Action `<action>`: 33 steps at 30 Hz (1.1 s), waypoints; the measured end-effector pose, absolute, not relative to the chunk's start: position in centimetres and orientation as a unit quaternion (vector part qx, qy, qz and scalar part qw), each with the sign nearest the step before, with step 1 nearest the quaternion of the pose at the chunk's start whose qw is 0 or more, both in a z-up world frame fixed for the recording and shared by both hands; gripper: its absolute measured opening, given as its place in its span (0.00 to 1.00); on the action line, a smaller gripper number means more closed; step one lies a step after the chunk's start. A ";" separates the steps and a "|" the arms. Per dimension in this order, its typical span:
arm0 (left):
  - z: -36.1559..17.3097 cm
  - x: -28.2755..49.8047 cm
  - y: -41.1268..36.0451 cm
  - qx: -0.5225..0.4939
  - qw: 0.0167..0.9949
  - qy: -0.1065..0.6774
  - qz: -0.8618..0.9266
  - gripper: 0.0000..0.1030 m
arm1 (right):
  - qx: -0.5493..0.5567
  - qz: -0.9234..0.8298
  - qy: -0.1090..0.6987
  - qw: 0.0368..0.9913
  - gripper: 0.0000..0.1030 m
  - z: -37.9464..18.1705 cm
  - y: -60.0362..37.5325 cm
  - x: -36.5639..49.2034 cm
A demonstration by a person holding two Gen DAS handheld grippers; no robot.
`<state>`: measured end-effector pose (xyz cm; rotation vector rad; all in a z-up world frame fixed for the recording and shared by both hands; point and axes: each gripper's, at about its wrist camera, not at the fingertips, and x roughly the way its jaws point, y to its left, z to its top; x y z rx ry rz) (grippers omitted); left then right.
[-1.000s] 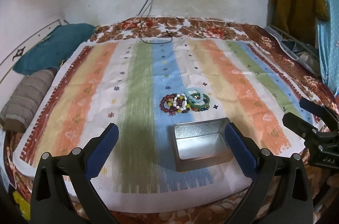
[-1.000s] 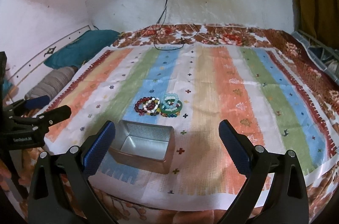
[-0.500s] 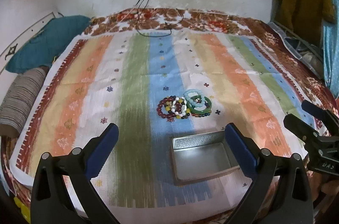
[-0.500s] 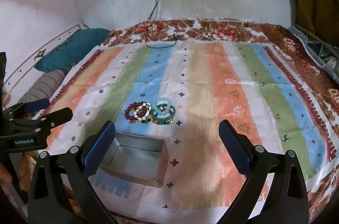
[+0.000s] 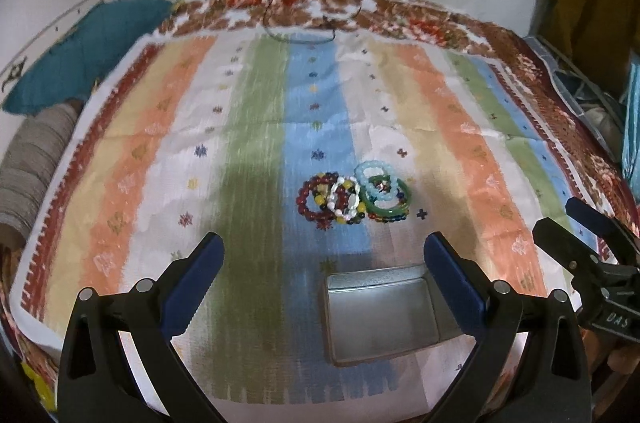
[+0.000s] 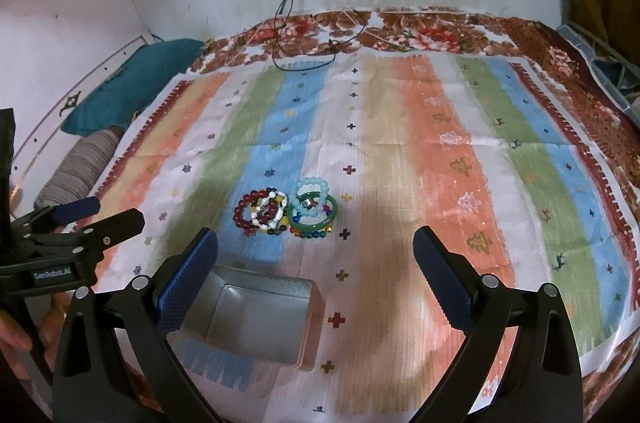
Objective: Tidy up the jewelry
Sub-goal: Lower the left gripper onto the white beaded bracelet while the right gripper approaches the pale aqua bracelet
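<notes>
Left wrist: both tongs (image 5: 323,255) (image 6: 315,249) gape empty; tin (image 5: 380,311) before bracelets (image 5: 354,197).

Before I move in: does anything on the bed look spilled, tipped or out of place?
Nothing spilled or tipped. The bracelets lie in one overlapping heap on the striped cloth, so they may snag on each other. The metal tin sits upright and empty, slightly askew to the stripes. Both the left tool and right tool are open and empty.
</notes>
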<state>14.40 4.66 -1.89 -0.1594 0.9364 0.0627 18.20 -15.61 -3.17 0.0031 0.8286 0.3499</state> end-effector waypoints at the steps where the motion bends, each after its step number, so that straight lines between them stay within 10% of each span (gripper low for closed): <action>1: -2.2 14.7 4.8 -0.081 0.886 0.456 0.030 0.95 | -0.001 0.167 0.405 0.899 0.96 -3.3 -15.4 18.7; 33: -9.8 23.5 6.3 -0.098 0.831 0.548 0.019 0.84 | 0.023 0.141 0.495 0.857 0.96 -8.2 -13.8 28.1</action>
